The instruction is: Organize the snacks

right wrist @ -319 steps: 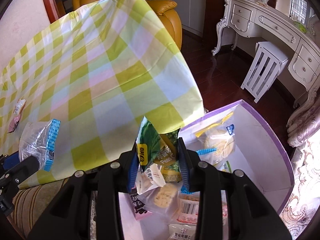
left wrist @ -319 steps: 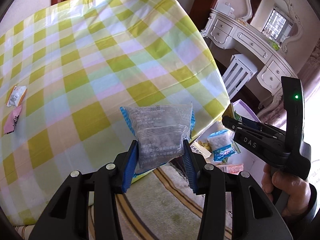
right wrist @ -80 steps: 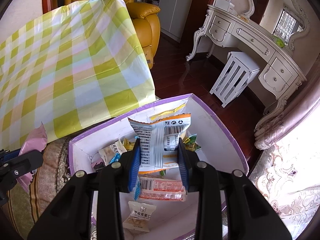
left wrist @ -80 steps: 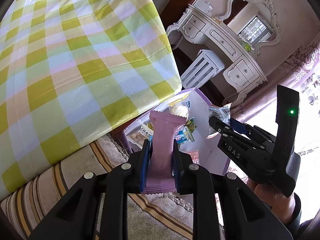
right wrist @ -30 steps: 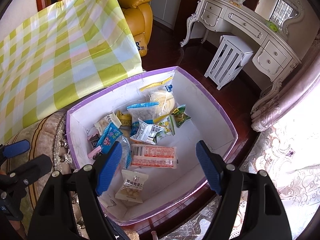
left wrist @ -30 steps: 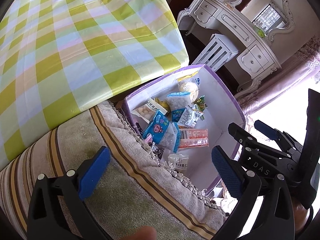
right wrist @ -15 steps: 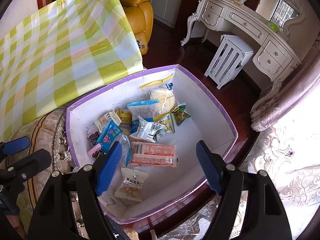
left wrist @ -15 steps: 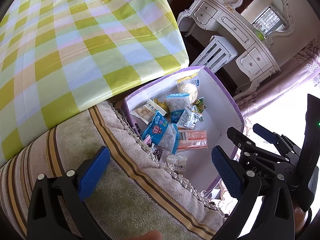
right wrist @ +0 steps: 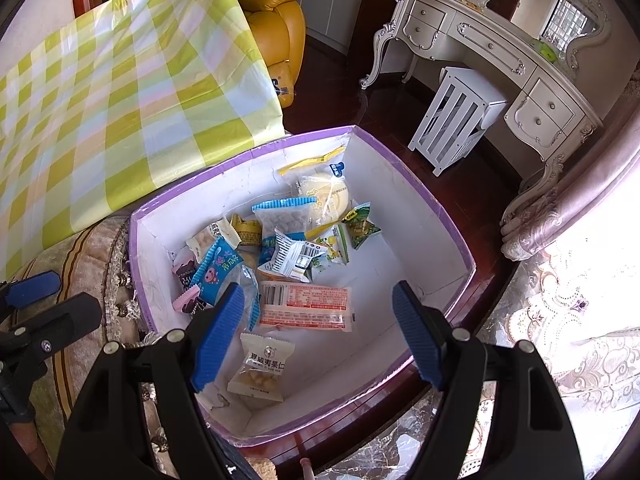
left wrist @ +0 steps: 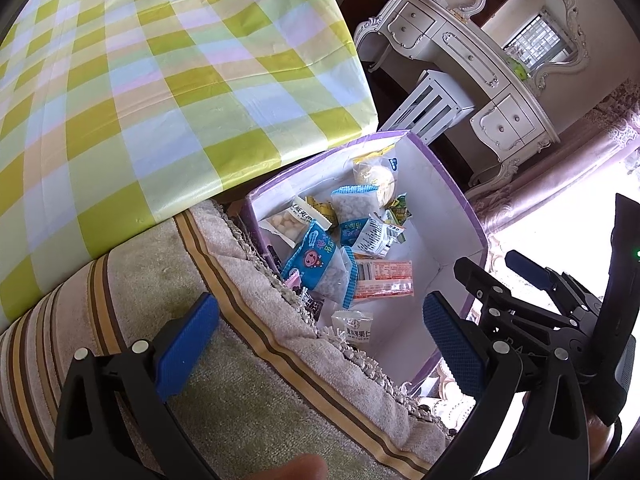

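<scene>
**A:** What changed since a few seconds back?

**B:** Both tools let go. The left gripper (left wrist: 320,336) held a pink packet and the right gripper (right wrist: 318,330) a white barcode packet; now both sets of jaws stand wide apart with nothing between them, above the box (right wrist: 416,184). In the last second neither has shifted.

**A:** Where are the snacks?

**B:** In the purple-rimmed box, on its white floor. The barcode packet (right wrist: 294,256) lies on the heap in the middle, the pink packet (right wrist: 185,300) against the near-left wall just beside a blue cartoon packet (right wrist: 216,270). A long orange-and-white packet (right wrist: 306,308) lies flat nearer the camera, and a small cream packet (right wrist: 260,366) sits alone near the front wall.

**A:** What is around it?

**B:** A striped, fringed cushion (left wrist: 224,344) presses against the box's left side, and the left gripper hangs partly over it. The bench with its green checked cloth (left wrist: 140,80) overhangs the box's far-left corner. Beyond are a white stool (right wrist: 456,116), a carved white dressing table (right wrist: 500,52) and a yellow armchair (right wrist: 276,20), all well apart from the box.
</scene>
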{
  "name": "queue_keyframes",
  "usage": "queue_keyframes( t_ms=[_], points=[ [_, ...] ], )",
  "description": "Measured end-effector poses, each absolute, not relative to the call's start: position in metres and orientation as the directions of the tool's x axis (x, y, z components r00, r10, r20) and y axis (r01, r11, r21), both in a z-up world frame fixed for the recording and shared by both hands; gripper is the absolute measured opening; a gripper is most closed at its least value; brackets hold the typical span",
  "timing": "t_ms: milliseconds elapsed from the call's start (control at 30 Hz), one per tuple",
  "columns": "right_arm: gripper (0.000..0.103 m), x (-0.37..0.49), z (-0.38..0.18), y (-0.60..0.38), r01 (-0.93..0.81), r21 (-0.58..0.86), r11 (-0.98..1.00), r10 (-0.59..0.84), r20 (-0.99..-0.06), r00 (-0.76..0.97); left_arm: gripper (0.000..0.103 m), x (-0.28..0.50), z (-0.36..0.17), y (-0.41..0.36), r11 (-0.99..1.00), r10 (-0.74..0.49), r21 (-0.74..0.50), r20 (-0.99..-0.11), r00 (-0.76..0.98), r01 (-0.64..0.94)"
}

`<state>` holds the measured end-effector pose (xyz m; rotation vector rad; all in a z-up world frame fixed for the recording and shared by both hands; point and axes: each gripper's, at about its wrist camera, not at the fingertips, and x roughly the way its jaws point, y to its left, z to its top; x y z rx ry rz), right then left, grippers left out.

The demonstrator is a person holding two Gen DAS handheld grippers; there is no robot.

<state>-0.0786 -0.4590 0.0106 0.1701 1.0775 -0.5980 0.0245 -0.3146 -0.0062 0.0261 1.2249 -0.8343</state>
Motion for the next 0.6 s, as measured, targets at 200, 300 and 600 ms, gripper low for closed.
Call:
queue_keyframes(
  t_ms=[200, 300, 600],
  points=[
    [0.076, -0.0807, 0.0081, -0.4583, 0.534, -0.154, 0.831, -0.373, -0.867, 0.330, 0.099, 0.0247, -0.0068, -0.3144, 0.711, -0.548, -0.408, -0.832, 0.088, 0.573],
    [0.076, -0.0804, 0.0083, -0.4581, 0.533, -0.153, 0.832, -0.370, -0.868, 0.330, 0.099, 0.0247, -0.0071, -0.3143, 0.710, -0.549, -0.409, -0.831, 0.087, 0.573],
    [0.076, -0.0801, 0.0085, -0.4583, 0.533, -0.153, 0.833, -0.370, -0.869, 0.329, 0.099, 0.0249, -0.0073, -0.3143, 0.710, -0.550, -0.410, -0.831, 0.087, 0.573]
  ],
)
